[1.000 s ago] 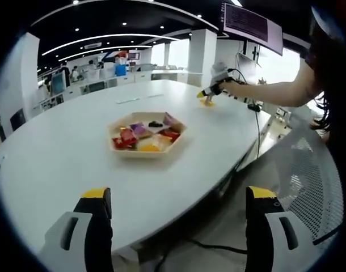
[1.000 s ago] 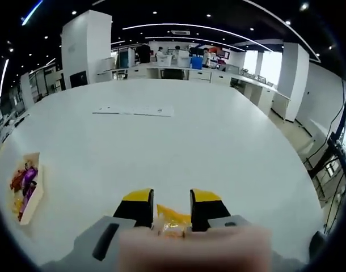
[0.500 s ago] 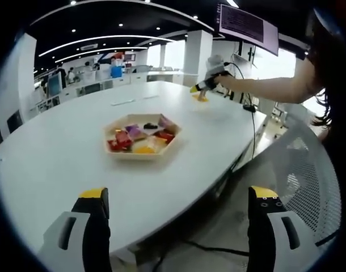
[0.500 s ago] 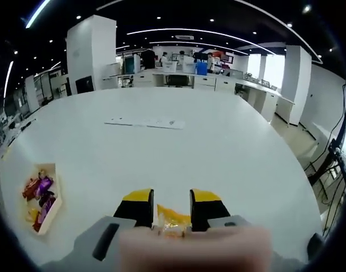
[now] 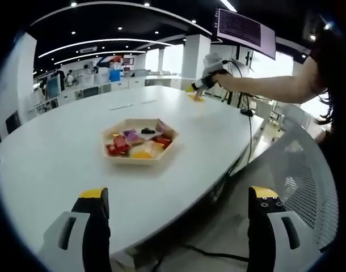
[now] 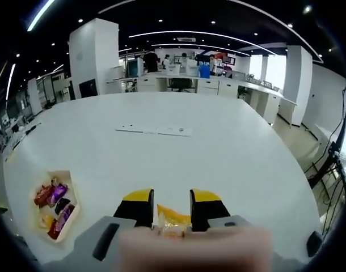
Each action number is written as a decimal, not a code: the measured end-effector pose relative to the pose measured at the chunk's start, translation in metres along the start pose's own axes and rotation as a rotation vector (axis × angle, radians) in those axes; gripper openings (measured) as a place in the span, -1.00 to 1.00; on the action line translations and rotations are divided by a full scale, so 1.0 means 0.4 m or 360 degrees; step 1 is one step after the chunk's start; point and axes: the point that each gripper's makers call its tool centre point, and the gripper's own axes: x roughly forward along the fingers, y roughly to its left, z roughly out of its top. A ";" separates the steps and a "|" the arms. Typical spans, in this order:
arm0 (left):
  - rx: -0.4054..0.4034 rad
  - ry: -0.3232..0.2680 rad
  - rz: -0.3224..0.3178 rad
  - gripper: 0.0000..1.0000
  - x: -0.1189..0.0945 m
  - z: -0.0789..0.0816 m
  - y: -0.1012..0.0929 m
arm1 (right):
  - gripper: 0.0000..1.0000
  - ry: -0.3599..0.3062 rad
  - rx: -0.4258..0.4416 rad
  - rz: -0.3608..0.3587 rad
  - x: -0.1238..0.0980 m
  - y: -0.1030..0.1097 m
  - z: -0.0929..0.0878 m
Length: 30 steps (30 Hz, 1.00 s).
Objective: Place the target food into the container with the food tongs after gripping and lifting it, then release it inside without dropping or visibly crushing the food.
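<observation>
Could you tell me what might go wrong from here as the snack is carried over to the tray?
1. The right gripper is shut on the yellow snack packet by what looks like a small part of it, so it might slip out during the carry.
2. The hexagonal tray already holds several wrapped snacks, so a release near its rim could land the packet on the white table.

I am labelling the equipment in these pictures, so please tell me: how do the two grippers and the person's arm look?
The left gripper has black jaws with yellow tips on light grey bodies. The right gripper has the same black jaws with yellow tips and grey body. The person's arm is bare to a dark short sleeve.
</observation>
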 end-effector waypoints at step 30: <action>0.0052 -0.0052 -0.0053 0.97 -0.008 0.013 -0.024 | -0.53 -0.0074 -0.0180 0.0286 -0.024 0.362 0.088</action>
